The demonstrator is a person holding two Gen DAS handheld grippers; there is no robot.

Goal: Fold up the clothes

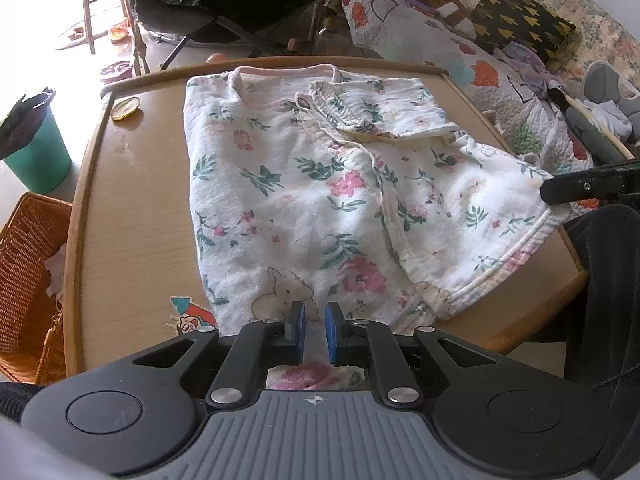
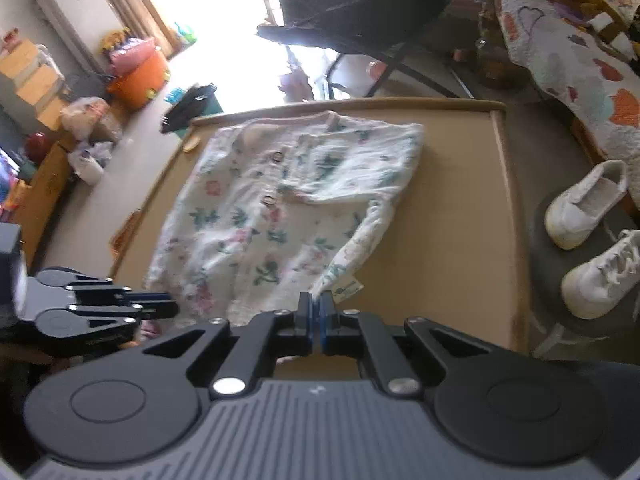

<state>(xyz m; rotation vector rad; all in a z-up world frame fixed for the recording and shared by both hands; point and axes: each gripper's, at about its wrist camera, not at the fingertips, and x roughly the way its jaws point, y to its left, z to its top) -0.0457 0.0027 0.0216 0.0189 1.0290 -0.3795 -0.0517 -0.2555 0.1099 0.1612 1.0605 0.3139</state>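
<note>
on the wooden table [image 1: 132, 208] lies a crinkled floral cotton garment [image 1: 304, 200].

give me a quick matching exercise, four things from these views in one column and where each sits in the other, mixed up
Things:
1. white floral cotton garment
2. green plastic bucket
3. orange woven wicker basket
4. pair of white sneakers

Places:
A. on a dark round stool
B. spread on the wooden table
C. on the floor, beyond the table's far left corner
D. low beside the table's near left edge

Pairs: 1-B, 2-C, 3-D, 4-A
</note>
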